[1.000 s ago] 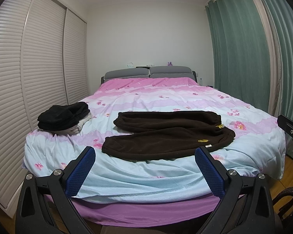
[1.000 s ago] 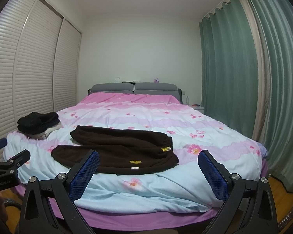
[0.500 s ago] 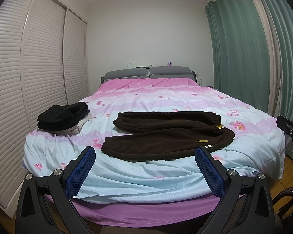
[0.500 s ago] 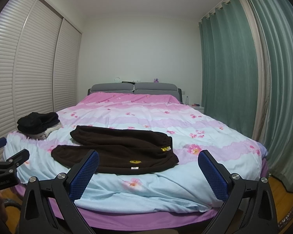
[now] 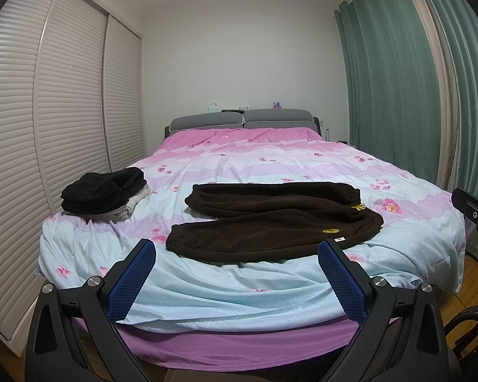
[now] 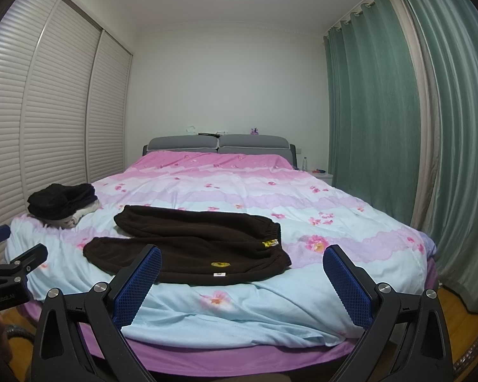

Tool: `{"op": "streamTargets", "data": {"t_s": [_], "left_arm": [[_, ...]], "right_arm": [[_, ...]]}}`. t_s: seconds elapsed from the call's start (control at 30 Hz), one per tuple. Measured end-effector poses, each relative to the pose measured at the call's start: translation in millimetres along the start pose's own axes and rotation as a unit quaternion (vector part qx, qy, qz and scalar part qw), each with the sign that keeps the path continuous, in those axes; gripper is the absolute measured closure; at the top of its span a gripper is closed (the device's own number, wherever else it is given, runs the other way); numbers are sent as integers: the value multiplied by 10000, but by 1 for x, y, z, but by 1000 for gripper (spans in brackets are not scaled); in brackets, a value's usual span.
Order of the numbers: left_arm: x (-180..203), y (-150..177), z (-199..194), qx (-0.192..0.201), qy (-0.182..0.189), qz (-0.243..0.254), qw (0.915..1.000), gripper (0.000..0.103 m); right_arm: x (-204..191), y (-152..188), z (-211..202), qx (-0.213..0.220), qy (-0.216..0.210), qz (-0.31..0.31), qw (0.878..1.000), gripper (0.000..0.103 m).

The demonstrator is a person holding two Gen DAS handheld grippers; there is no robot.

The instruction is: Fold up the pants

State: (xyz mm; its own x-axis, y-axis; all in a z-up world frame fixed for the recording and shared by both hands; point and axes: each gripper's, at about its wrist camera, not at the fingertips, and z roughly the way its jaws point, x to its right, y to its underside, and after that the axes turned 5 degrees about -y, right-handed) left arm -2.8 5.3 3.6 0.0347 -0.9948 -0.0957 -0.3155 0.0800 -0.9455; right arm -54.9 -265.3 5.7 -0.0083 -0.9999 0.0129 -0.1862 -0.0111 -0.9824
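Dark brown fleece pants (image 5: 271, 219) lie spread sideways on the bed, waistband to the right, legs pointing left and slightly apart; they also show in the right wrist view (image 6: 191, 248). My left gripper (image 5: 235, 273) is open and empty, held off the foot of the bed in front of the pants. My right gripper (image 6: 242, 277) is open and empty, also short of the bed edge, with the pants' waist end ahead of it. Neither gripper touches the fabric.
The bed (image 5: 239, 289) has a pink and light-blue flowered cover. A pile of folded black and beige clothes (image 5: 103, 191) sits at its left edge. Louvred wardrobe doors (image 5: 47, 127) stand left, green curtains (image 5: 398, 95) right. The other gripper shows at each view's edge.
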Motion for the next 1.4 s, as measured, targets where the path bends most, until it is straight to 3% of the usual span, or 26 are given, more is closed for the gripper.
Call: {"op": "streamTargets", "data": {"t_s": [0.8, 1.1, 1.4], "left_arm": [[13, -5, 17, -144, -47, 173, 9997, 0], [29, -51, 78, -139, -35, 351, 9993, 0], [58, -106, 173, -213, -60, 443, 9988, 0]], "right_arm": [[4, -2, 6, -49, 17, -18, 10000, 0], [20, -31, 53, -46, 136, -43, 9999, 0], [41, -75, 147, -193, 142, -320, 9992, 0]]}}
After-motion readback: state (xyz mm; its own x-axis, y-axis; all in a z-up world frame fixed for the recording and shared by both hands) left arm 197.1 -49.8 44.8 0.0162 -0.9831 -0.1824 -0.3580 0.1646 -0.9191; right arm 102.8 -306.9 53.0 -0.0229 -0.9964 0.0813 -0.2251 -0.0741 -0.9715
